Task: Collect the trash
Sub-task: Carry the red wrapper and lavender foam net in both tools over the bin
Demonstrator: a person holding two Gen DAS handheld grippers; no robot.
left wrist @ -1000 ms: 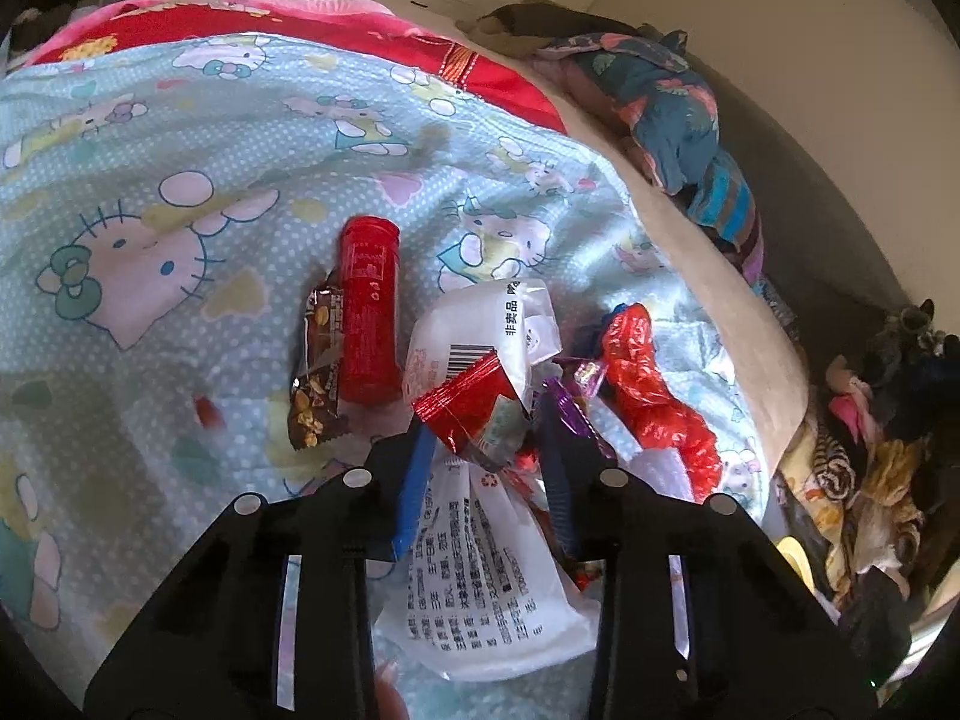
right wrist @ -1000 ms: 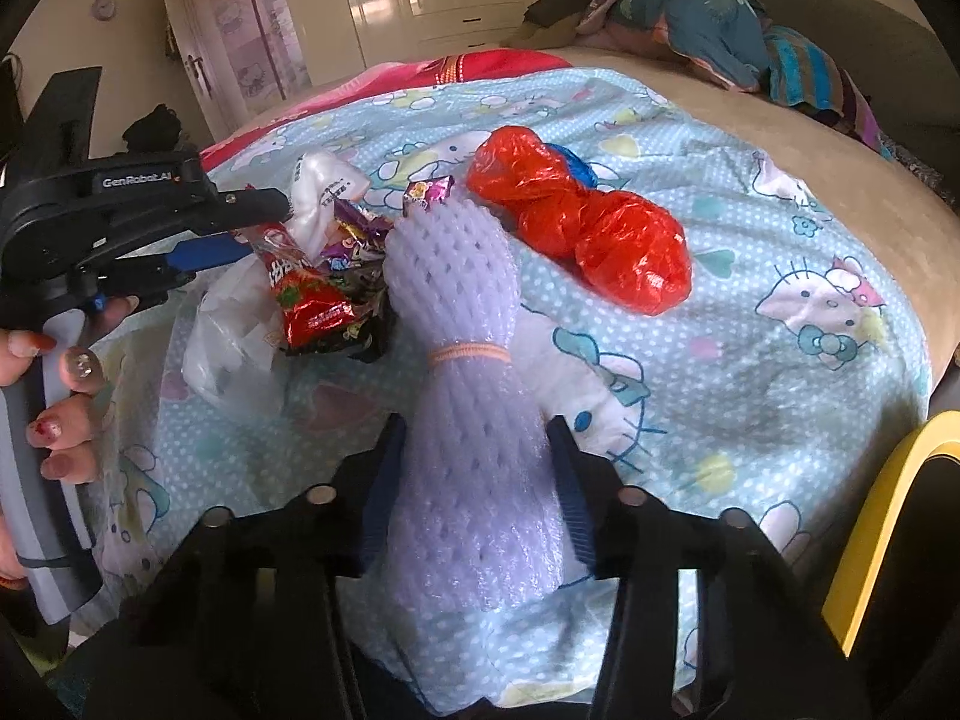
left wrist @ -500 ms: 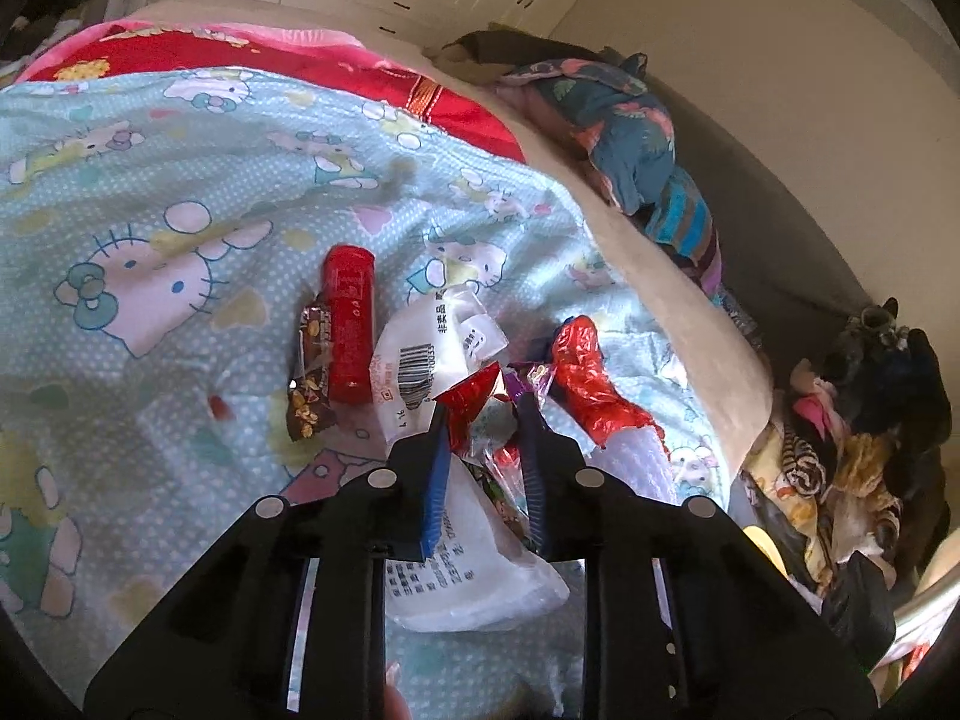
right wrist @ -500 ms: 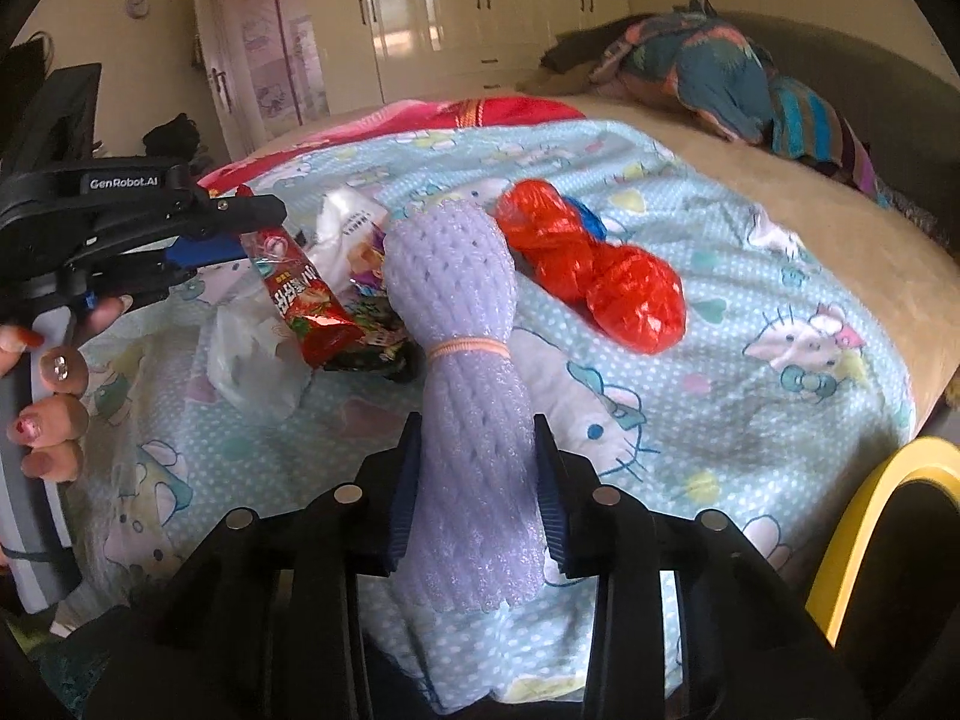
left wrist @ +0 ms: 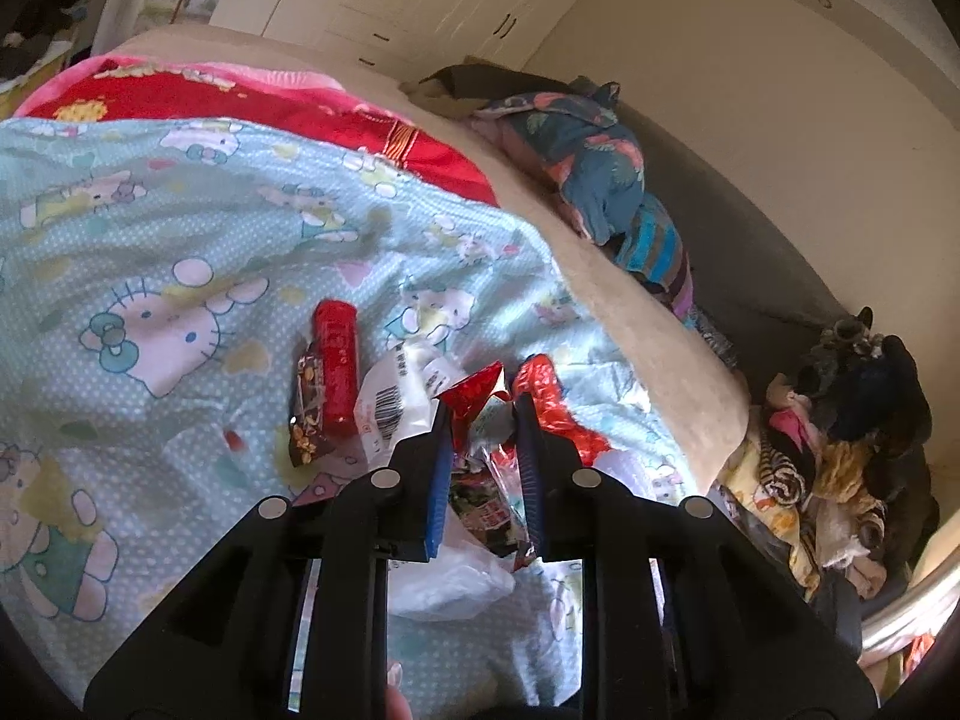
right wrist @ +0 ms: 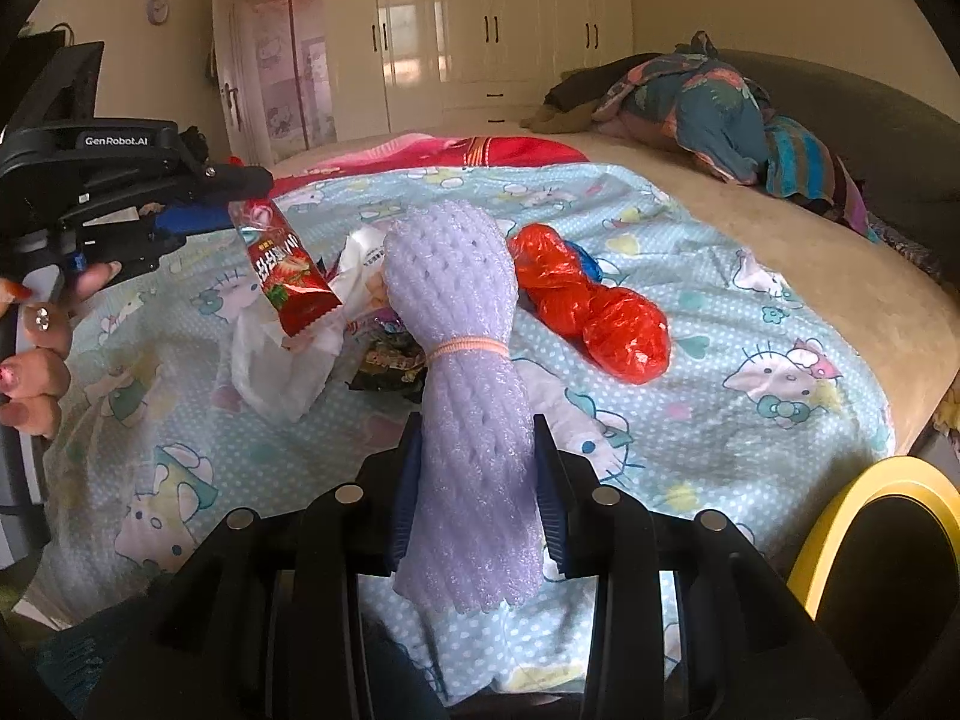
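Note:
My left gripper is shut on a red snack wrapper, held just above the trash pile on the cartoon-cat bedspread. The right wrist view shows that wrapper dangling from the left gripper, which a hand holds. My right gripper is shut on a purple foam net bundle tied with a rubber band, standing upright between the jaws. On the bed lie a red tube, a brown wrapper, a white barcode bag and a red plastic bag.
A yellow-rimmed bin stands at the bed's near right corner. Crumpled clothes lie along the far right of the bed, and more clutter is heaped on the floor beside it. White wardrobes line the back wall.
Both grippers narrowed onto their items and rose. The red wrapper came up off the pile with the left gripper, and the foam net lifted with the right.

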